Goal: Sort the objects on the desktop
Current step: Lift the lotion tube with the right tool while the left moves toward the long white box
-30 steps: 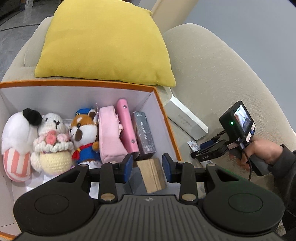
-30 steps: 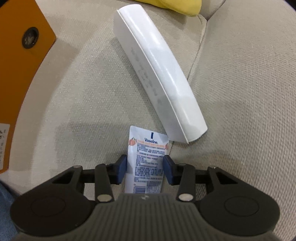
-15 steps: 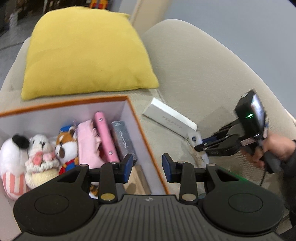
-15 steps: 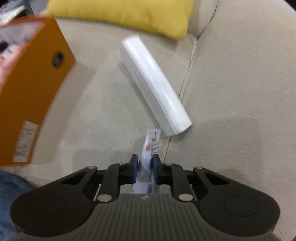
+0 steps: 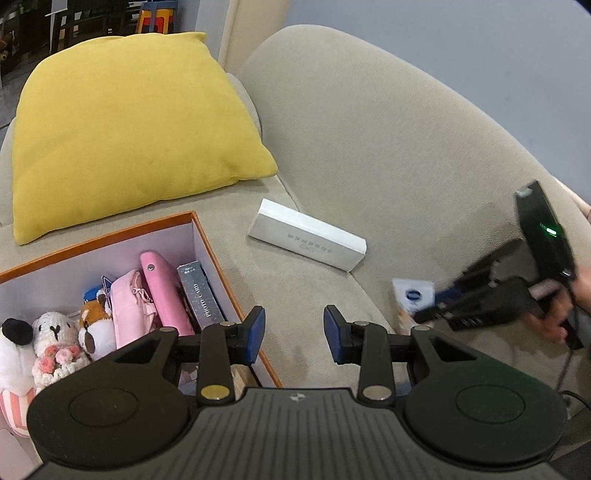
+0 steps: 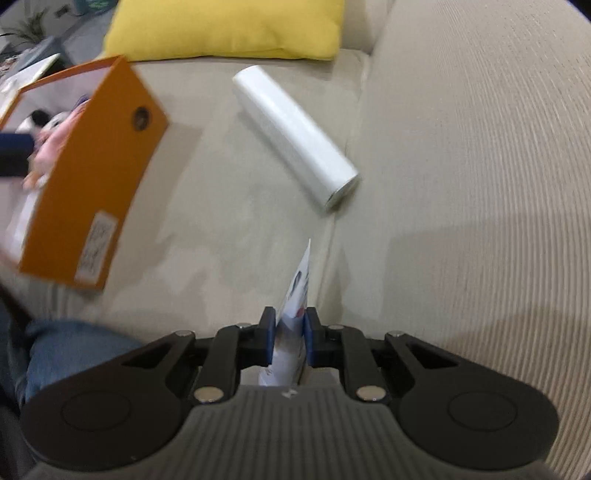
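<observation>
Our right gripper point(image 6: 290, 334) was clamped on the thin white tube point(image 6: 297, 291), held clear of the sofa cushion point(image 6: 229, 221), while our left gripper point(image 5: 294, 329) hung open and empty beside the orange box point(image 5: 236, 295). We judged ourselves mid-carry; next, the tube needed swinging over the box's rim and releasing among the toys, leaving the long white box point(image 6: 295, 129) for later.

Black grippers point(image 6: 289, 328), blue pads point(image 5: 256, 334), seemingly jeans point(image 6: 70, 350)

The right claw point(image 6: 289, 334) is clamped on a white printed tube point(image 6: 295, 295), which projects forward, clear of the beige sofa seat point(image 6: 229, 221). A long white box point(image 6: 295, 133) lies ahead. An orange box point(image 6: 92, 177) stands left. A yellow cushion point(image 6: 229, 26) lies beyond.
</observation>
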{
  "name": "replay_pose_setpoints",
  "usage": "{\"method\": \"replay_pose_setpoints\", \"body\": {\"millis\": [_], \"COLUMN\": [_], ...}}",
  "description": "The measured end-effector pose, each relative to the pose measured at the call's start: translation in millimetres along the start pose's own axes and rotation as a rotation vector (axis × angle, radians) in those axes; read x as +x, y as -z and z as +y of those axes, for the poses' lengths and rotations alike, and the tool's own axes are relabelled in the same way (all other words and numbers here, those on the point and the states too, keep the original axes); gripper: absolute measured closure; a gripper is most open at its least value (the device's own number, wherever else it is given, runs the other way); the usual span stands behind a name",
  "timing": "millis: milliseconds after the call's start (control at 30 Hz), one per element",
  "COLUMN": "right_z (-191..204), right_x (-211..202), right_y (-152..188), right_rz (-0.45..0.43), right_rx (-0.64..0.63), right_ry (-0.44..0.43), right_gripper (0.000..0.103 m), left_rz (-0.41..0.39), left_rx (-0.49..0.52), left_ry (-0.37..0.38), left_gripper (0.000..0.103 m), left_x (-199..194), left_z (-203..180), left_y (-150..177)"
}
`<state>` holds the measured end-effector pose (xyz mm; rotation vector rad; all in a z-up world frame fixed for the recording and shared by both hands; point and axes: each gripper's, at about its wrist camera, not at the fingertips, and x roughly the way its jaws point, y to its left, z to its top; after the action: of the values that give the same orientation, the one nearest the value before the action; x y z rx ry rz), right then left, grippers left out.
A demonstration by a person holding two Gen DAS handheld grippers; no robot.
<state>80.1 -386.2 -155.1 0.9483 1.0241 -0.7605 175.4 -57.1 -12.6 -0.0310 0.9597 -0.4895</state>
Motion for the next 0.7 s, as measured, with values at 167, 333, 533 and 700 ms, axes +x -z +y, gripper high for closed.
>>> {"method": "replay_pose_setpoints", "body": {"millis": [167,333,533,700], "right_z": [8.8,13.2,18.0,10.9], "right_x": [-1.1,-19.1,-1.0,7.6], "right_y": [5.0,-26.1,-36.3,-3.7], "right_rz": [-0.062,-0.248,-0.250,-0.172], "right_rx": [-0.041,-0.032,-0.047,-0.009], "right_ry": [0.005,-0.043,-0.036,-0.029], "right_gripper": [0.087,0.087,0.087,0.086], "left_rz": [0.018,0.012,0.012,0.026], "left_rx": [-0.005,-0.008,-0.001,0.000], "left_ry": [0.000,-0.006,-0.018,-0.013], "left_gripper": [0.064,0.064,0.064,0.064], "left_x": [8.0,9.7,5.5,10.8], "left_z": [-1.6,-6.7,-6.8,-5.3], "left_y": [-4.2,-8.0,-5.0,-2.3]}}
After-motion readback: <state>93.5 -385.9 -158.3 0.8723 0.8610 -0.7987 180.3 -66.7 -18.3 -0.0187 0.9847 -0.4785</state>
